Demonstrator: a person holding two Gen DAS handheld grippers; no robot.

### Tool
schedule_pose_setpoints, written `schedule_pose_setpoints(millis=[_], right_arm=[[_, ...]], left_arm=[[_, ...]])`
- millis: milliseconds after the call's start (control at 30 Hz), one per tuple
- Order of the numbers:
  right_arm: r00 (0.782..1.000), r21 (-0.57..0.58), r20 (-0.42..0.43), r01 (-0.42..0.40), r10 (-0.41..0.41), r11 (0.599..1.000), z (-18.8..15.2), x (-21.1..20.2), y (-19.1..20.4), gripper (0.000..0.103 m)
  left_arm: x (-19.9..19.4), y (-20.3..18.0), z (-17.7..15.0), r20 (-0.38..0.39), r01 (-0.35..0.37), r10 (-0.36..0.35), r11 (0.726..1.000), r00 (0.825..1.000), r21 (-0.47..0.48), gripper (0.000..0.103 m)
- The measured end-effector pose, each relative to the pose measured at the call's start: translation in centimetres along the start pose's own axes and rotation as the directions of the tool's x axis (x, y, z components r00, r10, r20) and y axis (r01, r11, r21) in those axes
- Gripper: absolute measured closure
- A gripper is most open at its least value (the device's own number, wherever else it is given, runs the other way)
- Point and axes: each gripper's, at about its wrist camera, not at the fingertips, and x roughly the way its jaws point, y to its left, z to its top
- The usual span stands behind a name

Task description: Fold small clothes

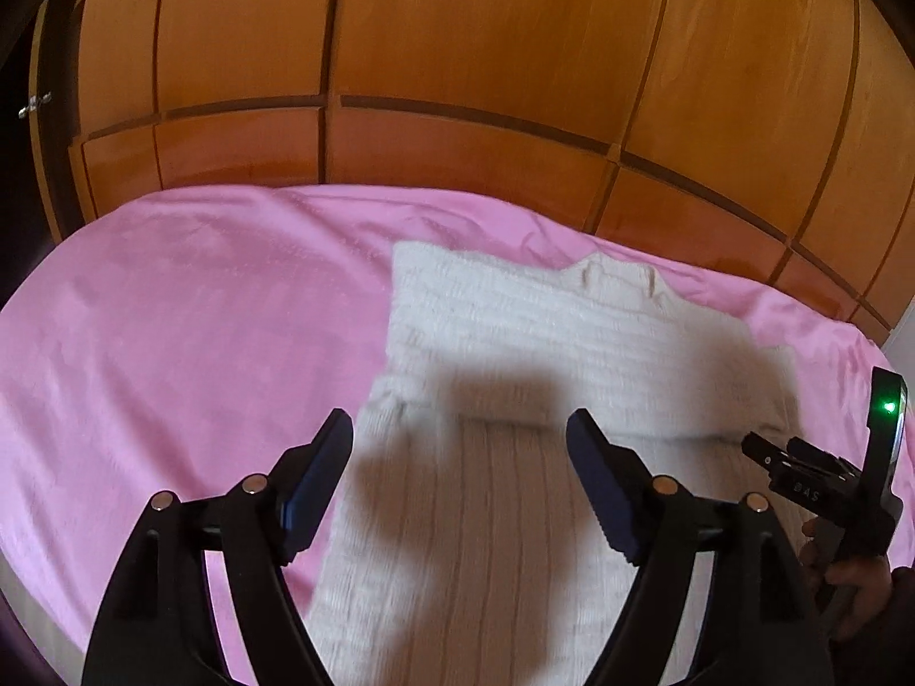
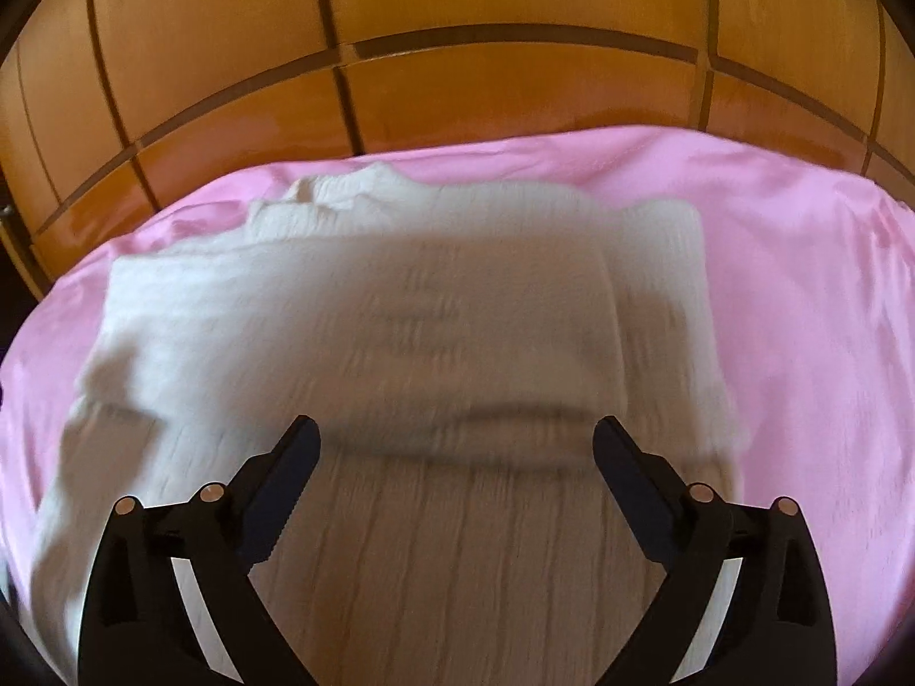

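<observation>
Garment: a cream knitted sweater [image 1: 514, 377] lies flat on the pink bedsheet [image 1: 171, 343], its collar toward the wooden wardrobe [image 1: 457, 57] behind the bed. From the right wrist view it fills most of the near half of the bed.

Fold so far: the sleeves look turned in across the chest, so a thicker band with crosswise ribs sits over the lower body, where the ribs run lengthwise. I judge this partly folded, with the bottom-to-top fold left to do.

Left gripper [image 1: 460, 423]: spread wide, nothing between the fingers, hovering over the sweater's lower left part near its edge.

Right gripper [image 2: 456, 429]: also spread wide and empty, above the lower middle of the sweater. Its body and the person's hand [image 1: 846, 571] show at the right edge of the left wrist view.

Handling: it looks like soft, fairly thick knit, light to lift but limp. It would sag and stretch if taken at one point, and the folded-in sleeves could slide loose.

Where to take hold: probably the two corners of the hem nearest the grippers, one each, pinching through both layers. The hem itself sits below the frame edge in both views, so I cannot see the exact corners.

Focus: both views are a little blurred.
</observation>
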Motion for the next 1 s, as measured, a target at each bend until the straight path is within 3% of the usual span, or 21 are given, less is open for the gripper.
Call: schedule_pose_setpoints(millis=[267, 733, 900, 1000], right_arm=[[0.999, 0.031, -0.052, 0.016, -0.014, 0.999, -4.7, -3.0, -1.6, 0.008], [0.995, 0.044, -0.097, 0.033, -0.028, 0.998, -9.4, -8.3, -5.1, 0.008], [0.990, 0.081, -0.138, 0.009, 0.003, 0.997, -11.7, -10.0, -7.2, 0.008], [0.985, 0.074, -0.171, -0.020, 0.033, 0.997, -13.0, -10.6, -7.6, 0.017]], left_arm=[[-0.6, 1.1, -2.8, -0.042, -0.009, 0.008, 1.000, 0.999, -0.013, 0.026], [-0.7, 5.3, -7.6, -0.142, -0.030, 0.021, 0.998, 0.990, -0.063, 0.027], [-1.9, 8.4, -10.2, -0.198, 0.002, -0.024, 0.994, 0.980, -0.113, 0.035], [-2.7, 9.3, -11.6, -0.215, 0.048, -0.081, 0.987, 0.973, -0.155, 0.042]])
